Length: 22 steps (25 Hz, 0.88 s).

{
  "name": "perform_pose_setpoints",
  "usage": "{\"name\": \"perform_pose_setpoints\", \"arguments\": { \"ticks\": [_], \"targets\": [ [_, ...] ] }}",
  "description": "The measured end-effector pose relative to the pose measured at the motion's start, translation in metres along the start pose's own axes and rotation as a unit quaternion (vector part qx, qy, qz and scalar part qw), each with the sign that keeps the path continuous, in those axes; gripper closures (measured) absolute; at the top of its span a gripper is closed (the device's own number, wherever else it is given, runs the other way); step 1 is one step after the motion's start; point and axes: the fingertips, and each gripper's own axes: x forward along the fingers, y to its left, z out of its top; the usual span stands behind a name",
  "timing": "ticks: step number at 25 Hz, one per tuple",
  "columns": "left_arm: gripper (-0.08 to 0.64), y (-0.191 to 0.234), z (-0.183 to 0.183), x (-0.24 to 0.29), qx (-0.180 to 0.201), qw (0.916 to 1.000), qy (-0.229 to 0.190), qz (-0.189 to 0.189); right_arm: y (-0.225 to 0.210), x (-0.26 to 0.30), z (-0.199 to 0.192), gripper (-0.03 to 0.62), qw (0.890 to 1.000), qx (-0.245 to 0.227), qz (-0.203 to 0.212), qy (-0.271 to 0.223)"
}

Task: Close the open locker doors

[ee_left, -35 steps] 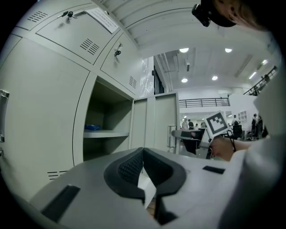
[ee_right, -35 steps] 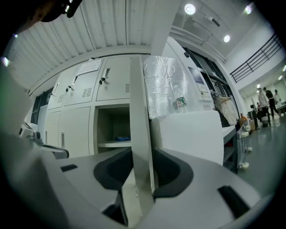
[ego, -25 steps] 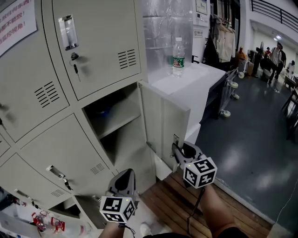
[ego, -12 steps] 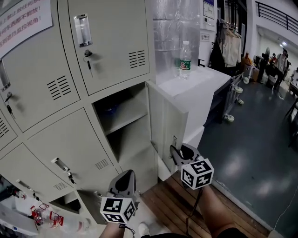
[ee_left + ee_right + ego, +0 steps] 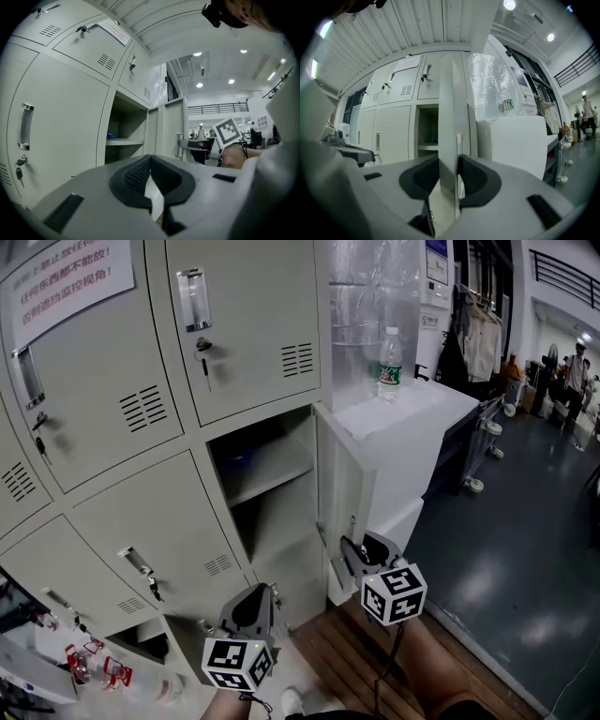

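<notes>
**Item: open locker door (image 5: 349,491).** Painted sheet metal, standing edge-on at the centre of the head view and swung out at roughly a right angle from its compartment (image 5: 267,474), which lies at 9 o'clock of it. The hinge side is against the locker bank and the free edge is turned toward the camera.

**Handling (judged).** The door is taken to be stiff, light and free-swinging. Its smooth paint is likely slippery under a pinch. A hold on the free edge, farthest from the hinge, is favoured, or a flat push on the outer face. A hard shove could make it slam and rebound.

**Right tongs (image 5: 359,554).** Found at 5 o'clock of the door, low on its free edge. In the right gripper view the door (image 5: 447,117) is seen standing between the jaws. The jaws have just been opening and are spread a little wider than the panel, which does not appear to be gripped.

**Left tongs (image 5: 251,607).** Found at 7 o'clock of the door. The jaws are pressed together and nothing is held.

**Also listed.** A bottle (image 5: 389,352) stands on a white tabletop (image 5: 412,413) at 1 o'clock. A dark lower opening (image 5: 141,645) at 8 o'clock is possibly another open compartment.
</notes>
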Motion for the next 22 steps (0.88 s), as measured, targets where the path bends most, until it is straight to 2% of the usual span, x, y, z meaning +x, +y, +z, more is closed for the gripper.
{"name": "perform_pose_setpoints", "arguments": {
  "ticks": [22],
  "targets": [
    [0.555,0.016,0.004,-0.022,0.002,0.9996,-0.006,0.026,0.044,0.016,0.001,0.449,0.999,-0.011,0.037,-0.001]
  ]
}}
